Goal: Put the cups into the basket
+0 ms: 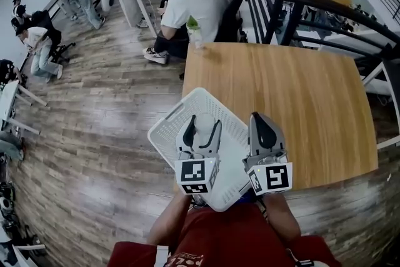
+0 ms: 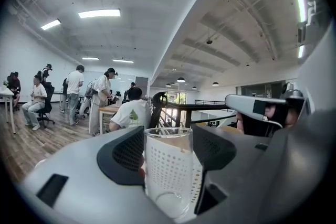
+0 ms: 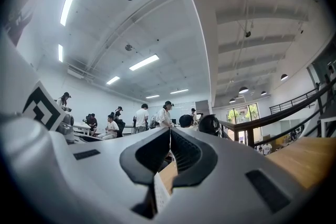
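A: Cup [image 2: 168, 165] first: where is it?
B: It's clear, upright and clamped between the left gripper's [image 1: 204, 123] jaws. That's low centre of the head view, above the white basket [image 1: 174, 112] at the table's [image 1: 300, 90] near edge.
A: Which step?
B: Carrying it in, I'd judge. Next it needs lowering to the basket floor, then letting go.
A: And the jaws?
B: The left stands wide, pads pressing both sides of the glass. The right gripper [image 3: 170, 136] is clenched on nothing.
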`<state>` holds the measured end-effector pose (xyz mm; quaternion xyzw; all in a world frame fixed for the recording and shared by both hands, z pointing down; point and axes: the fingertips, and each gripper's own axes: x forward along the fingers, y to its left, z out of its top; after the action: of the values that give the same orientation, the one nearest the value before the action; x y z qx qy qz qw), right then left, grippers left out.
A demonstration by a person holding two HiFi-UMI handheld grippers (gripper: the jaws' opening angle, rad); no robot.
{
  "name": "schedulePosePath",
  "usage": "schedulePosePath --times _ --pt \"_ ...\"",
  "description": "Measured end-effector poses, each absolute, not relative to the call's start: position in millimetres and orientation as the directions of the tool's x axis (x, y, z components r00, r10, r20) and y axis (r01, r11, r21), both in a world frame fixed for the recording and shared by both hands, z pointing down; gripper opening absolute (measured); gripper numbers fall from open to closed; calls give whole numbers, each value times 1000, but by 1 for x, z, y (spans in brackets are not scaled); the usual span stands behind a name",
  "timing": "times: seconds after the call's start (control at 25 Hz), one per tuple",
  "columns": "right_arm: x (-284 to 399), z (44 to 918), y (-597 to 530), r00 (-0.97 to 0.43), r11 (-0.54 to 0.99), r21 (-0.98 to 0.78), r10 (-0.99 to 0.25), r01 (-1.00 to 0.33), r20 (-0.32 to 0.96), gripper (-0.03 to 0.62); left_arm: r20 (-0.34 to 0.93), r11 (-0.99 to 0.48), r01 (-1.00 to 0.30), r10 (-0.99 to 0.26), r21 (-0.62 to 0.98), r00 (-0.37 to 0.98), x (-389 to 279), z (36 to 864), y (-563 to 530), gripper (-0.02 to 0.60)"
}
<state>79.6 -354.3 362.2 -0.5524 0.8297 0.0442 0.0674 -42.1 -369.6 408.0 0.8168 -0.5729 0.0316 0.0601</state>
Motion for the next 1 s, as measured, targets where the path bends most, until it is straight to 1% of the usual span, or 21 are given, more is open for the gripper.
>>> schedulePosePath --times 0.2,0.52,1.0 --pt "82 362 -355 -380 385 0 -910 -923 -165 11 181 -358 -932 -914 56 362 -37 423 -384 285" --pt "85 363 -352 -373 378 -1 -913 -926 -165 11 342 -368 -928 -865 66 367 -35 462 -395 284" --pt "86 362 -352 -372 379 -9 -913 -926 -168 11 508 -372 -927 -793 33 336 -38 499 -408 282"
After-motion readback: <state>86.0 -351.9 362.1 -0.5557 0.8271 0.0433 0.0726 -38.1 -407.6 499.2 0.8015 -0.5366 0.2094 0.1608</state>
